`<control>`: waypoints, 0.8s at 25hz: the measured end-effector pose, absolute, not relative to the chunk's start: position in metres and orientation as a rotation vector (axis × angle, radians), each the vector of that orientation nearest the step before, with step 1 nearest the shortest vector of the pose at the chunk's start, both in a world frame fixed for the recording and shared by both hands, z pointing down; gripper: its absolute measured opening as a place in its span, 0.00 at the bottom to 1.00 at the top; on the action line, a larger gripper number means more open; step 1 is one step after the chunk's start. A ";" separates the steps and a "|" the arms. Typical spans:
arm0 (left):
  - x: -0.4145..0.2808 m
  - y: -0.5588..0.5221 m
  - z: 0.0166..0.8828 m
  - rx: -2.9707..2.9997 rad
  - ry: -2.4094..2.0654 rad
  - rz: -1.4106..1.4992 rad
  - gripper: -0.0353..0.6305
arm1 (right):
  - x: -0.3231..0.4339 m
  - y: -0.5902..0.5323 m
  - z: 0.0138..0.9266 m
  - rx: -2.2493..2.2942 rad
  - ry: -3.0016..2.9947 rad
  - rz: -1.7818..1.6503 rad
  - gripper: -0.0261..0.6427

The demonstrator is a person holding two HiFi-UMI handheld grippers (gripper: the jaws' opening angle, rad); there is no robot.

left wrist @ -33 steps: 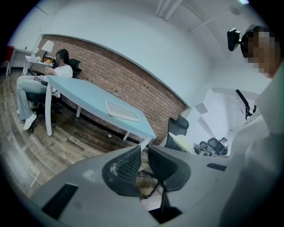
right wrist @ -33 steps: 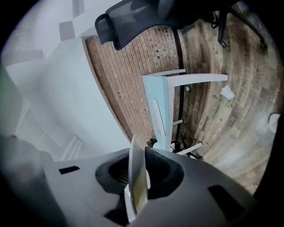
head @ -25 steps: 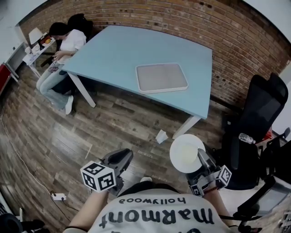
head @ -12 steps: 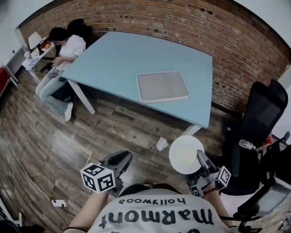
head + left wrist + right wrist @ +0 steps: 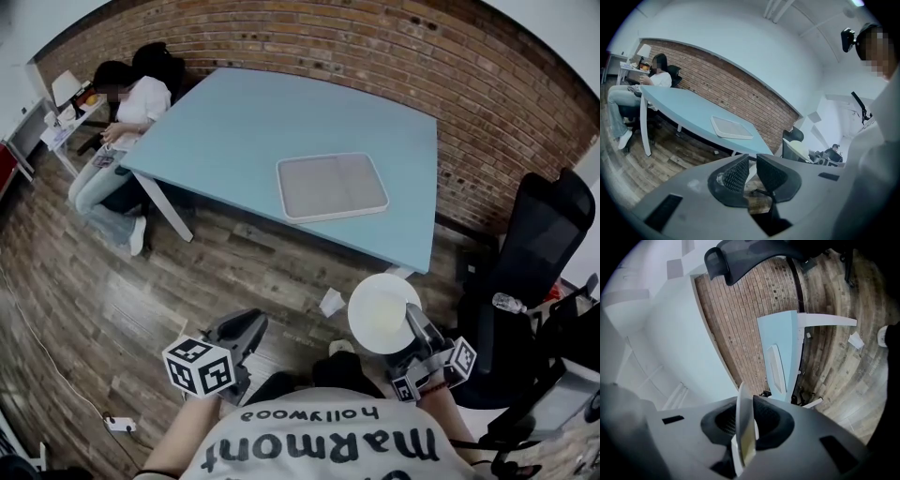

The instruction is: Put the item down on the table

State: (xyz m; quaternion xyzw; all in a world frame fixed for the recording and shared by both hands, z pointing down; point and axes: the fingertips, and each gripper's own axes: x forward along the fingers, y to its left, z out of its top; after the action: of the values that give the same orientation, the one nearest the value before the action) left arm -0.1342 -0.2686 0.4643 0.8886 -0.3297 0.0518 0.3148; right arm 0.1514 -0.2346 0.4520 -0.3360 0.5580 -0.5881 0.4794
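A person's right tool (image 5: pixel 412 325) pinches the rim of a round white plate (image 5: pixel 380 312), which hangs in the air over the wood-plank floor (image 5: pixel 141 281), just short of the pale blue tabletop (image 5: pixel 281 112) and not touching it. The left tool (image 5: pixel 251 325) is held alongside over the floor, its ribbed dark pads slightly spread with nothing between them. A shallow, matte rectangular tray (image 5: pixel 332 186) with rounded corners lies flat on the tabletop toward its near edge. The tabletop stands on slanted white legs (image 5: pixel 167 211). A crumpled scrap of white paper (image 5: pixel 331 302) lies on the planks just left of the plate. A black office chair (image 5: pixel 534 253) stands close on the right, against the red brick wall (image 5: pixel 375 47) that runs behind the tabletop. A seated person (image 5: pixel 131 112) occupies the far left corner. The right gripper view shows the plate edge-on, a thin white blade clamped between textured pads, a grip the head view only partly shows. The left gripper view shows the narrow gap between that tool's pads, with the tray beyond.
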 end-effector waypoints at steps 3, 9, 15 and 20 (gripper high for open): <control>-0.137 -0.284 0.461 2.326 -0.916 0.094 0.13 | 0.159 -0.253 0.456 -0.811 1.363 -1.453 0.11; -0.140 -0.310 0.463 2.268 -0.999 0.068 0.13 | 0.162 -0.309 0.455 -0.772 1.394 -1.504 0.11; -0.127 -0.344 0.455 2.237 -1.067 0.044 0.13 | 0.179 -0.361 0.450 -0.747 1.426 -1.539 0.11; -0.116 -0.365 0.458 2.203 -1.107 0.047 0.13 | 0.195 -0.398 0.450 -0.736 1.434 -1.563 0.11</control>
State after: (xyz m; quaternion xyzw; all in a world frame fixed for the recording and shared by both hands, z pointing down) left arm -0.1161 -0.3649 0.4578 0.8429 -0.4236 0.0180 0.3312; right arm 0.1952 -0.3976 0.4501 -0.2955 0.5756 -0.6274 0.4334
